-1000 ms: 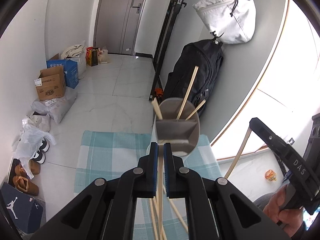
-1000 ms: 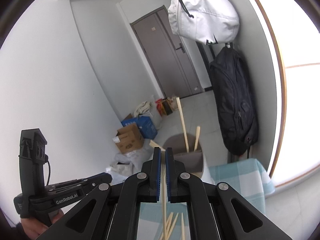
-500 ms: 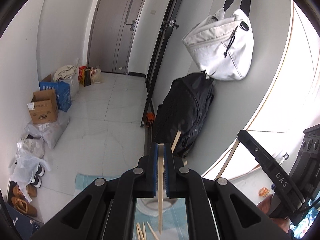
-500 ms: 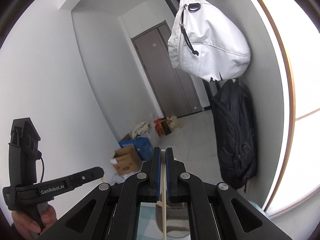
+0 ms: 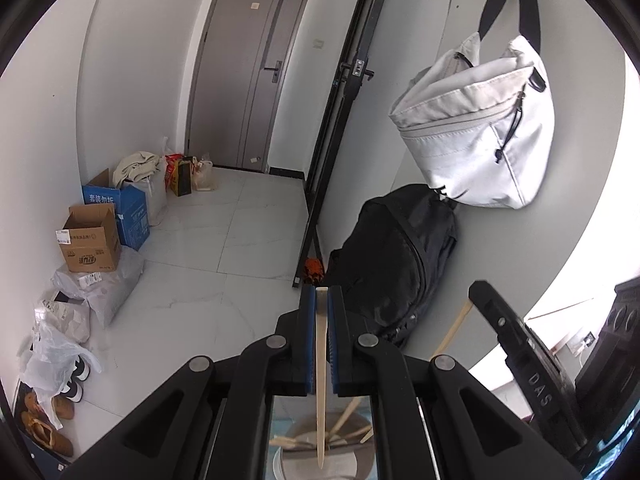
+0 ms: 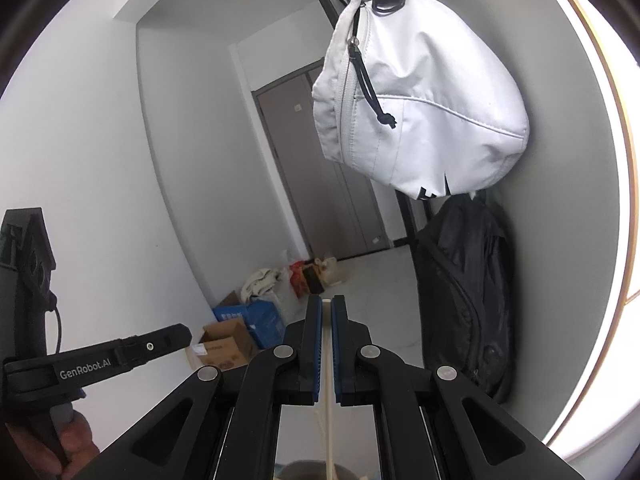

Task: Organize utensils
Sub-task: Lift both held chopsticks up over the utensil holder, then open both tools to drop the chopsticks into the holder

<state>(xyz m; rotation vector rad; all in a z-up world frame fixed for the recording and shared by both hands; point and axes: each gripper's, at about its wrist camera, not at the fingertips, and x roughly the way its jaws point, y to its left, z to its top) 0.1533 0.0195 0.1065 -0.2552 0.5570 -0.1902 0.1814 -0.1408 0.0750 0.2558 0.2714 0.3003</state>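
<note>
Jaws of left gripper (image 5: 322,340) and right gripper (image 6: 327,350) clamped on one chopstick (image 5: 321,380) each, tips hung below over the holder (image 5: 320,466), seemingly for dropping in

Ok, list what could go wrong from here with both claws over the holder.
1. The pale wooden chopstick in the left claw hangs point down over the grey utensil holder; it may catch the chopsticks leaning inside.
2. The right claw pinches its thin chopstick between the pads; it could pivot or miss.
</note>
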